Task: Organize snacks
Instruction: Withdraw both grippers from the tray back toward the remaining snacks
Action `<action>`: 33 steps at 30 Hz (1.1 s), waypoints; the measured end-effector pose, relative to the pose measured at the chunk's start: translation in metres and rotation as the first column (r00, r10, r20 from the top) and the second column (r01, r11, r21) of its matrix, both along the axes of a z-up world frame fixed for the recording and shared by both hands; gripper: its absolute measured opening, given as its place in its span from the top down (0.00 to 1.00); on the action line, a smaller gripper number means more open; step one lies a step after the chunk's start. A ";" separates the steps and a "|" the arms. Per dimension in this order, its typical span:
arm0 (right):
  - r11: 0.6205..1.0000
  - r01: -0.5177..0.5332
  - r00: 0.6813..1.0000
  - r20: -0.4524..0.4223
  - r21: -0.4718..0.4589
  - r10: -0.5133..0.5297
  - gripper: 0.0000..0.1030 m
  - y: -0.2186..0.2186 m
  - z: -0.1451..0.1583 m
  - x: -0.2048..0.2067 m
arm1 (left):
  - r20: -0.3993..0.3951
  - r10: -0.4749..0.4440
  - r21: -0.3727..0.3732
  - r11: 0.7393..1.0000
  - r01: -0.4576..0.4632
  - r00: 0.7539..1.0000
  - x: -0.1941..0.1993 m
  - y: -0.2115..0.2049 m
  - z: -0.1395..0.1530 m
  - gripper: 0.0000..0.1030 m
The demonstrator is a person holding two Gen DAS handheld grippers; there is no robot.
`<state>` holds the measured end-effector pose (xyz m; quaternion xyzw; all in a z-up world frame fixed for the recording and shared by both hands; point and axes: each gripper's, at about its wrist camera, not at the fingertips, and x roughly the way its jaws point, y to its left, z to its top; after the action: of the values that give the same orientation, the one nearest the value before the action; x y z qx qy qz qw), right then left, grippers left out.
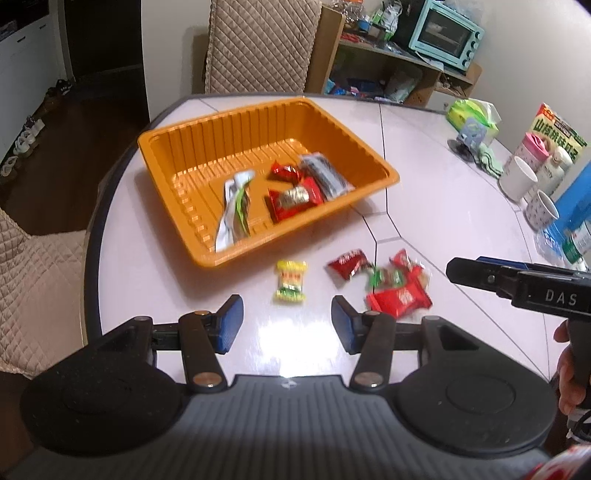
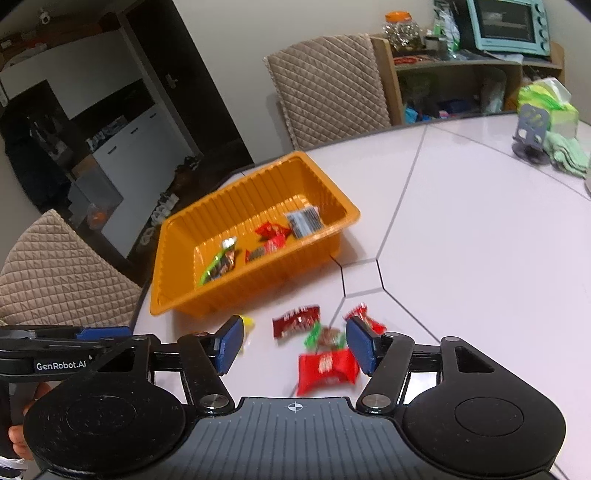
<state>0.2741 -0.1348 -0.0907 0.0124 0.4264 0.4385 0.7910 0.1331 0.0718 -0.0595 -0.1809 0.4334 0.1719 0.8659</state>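
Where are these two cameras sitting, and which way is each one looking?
Left wrist view: rides on the left gripper, looking down across its open fingers at the table; the right gripper and a hand show at the right edge.
Right wrist view: rides on the right gripper, looking down at loose snacks; the left gripper shows at the left edge.
Shared: the orange tray, the snacks, the blue oven.

Indoor room light, fairly bright and even. A white patch of glare shines on the glossy table (image 1: 443, 206) just ahead of the left camera. The snack wrappers (image 1: 388, 288) look smeared by motion blur. Straight lines bow strongly towards the edges, corners darken to black, and the doorway (image 2: 33, 155) behind is dim.
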 end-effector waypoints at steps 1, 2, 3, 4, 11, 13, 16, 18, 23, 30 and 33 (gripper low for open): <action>1.000 0.003 1.000 -0.004 -0.005 -0.003 0.37 -0.002 -0.001 -0.002 | -0.004 -0.003 -0.001 1.000 0.003 1.000 -0.002 -0.002 -0.001 0.53; 1.000 0.006 1.000 -0.009 -0.010 -0.006 0.36 -0.005 -0.003 -0.002 | -0.007 -0.005 -0.001 1.000 0.005 1.000 -0.004 -0.004 -0.003 0.53; 1.000 0.007 1.000 -0.015 -0.015 -0.008 0.35 -0.006 -0.005 -0.003 | -0.009 -0.007 -0.002 1.000 0.007 1.000 -0.006 -0.005 -0.004 0.53; 1.000 0.008 1.000 -0.021 -0.020 -0.008 0.35 -0.008 -0.007 -0.005 | -0.011 -0.009 -0.002 1.000 0.009 1.000 -0.008 -0.007 -0.005 0.53; 0.998 0.000 0.999 -0.038 -0.065 -0.002 0.32 -0.012 -0.022 -0.017 | -0.023 -0.016 0.016 1.000 0.016 1.000 -0.015 -0.015 -0.014 0.53; 0.997 -0.001 0.999 -0.042 -0.073 -0.002 0.32 -0.012 -0.025 -0.019 | -0.029 -0.020 0.026 0.999 0.021 0.999 -0.015 -0.016 -0.016 0.53; 0.997 0.003 0.999 -0.046 -0.083 -0.007 0.32 -0.012 -0.030 -0.022 | -0.037 -0.025 0.024 0.999 0.026 0.999 -0.016 -0.017 -0.020 0.53; 0.996 0.007 0.999 -0.045 -0.093 -0.011 0.32 -0.013 -0.033 -0.022 | -0.041 -0.028 0.023 0.999 0.029 0.999 -0.016 -0.017 -0.022 0.53; 0.995 0.026 0.998 -0.060 -0.100 -0.032 0.32 -0.013 -0.038 -0.018 | -0.047 -0.035 0.030 0.999 0.037 0.998 -0.014 -0.016 -0.025 0.53; 0.994 0.055 0.996 -0.064 -0.100 -0.061 0.32 -0.011 -0.043 -0.014 | -0.052 -0.039 0.030 0.999 0.041 0.998 -0.012 -0.013 -0.030 0.53; 0.993 0.065 0.995 -0.064 -0.099 -0.072 0.32 -0.010 -0.045 -0.012 | -0.054 -0.046 0.031 0.998 0.047 0.998 -0.009 -0.012 -0.032 0.53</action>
<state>0.2620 -0.1443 -0.1360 0.0034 0.4730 0.3890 0.7905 0.1239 0.0597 -0.0913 -0.1523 0.4574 0.1635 0.8607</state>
